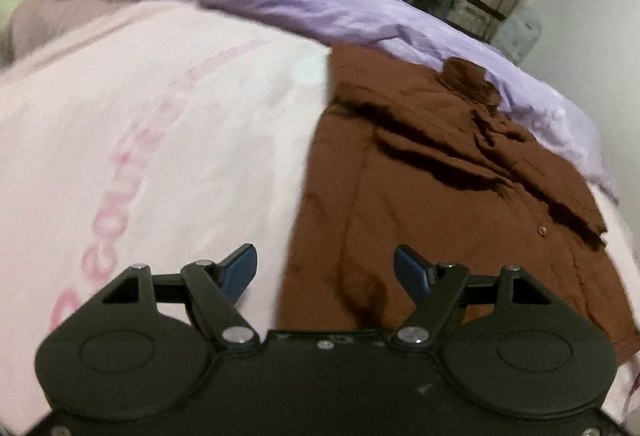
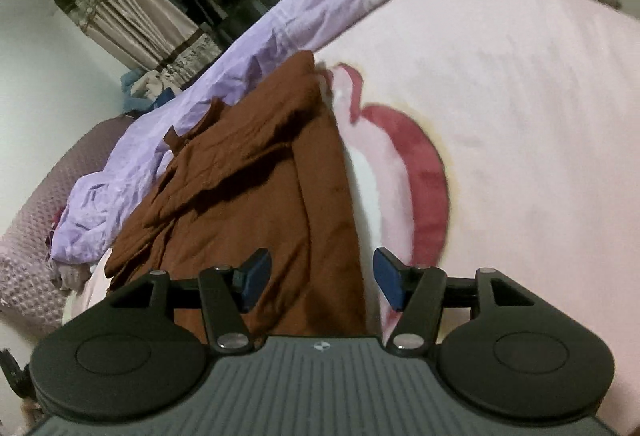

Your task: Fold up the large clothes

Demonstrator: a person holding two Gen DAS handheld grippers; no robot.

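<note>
The brown shirt (image 1: 440, 196) lies partly folded on the pink blanket (image 1: 160, 140) that covers the bed, its far end against the rumpled purple sheet (image 1: 280, 4) along the bed's far edge. One long side already makes a straight fold line, while the collar end is bunched and creased. The left gripper (image 1: 324, 272) hovers over the near part of that straight edge with its jaws wide and nothing between the blue pads; the right gripper (image 2: 322, 278) hangs above the same edge in its own view, equally empty and spread. Judging from this, the step in hand is choosing the next grip. To do it well, each gripper should come down on one near corner of the shirt, pinch every layer together and take no blanket with it. The bunched collar end would best be smoothed first, so the fold lies flat.
</note>
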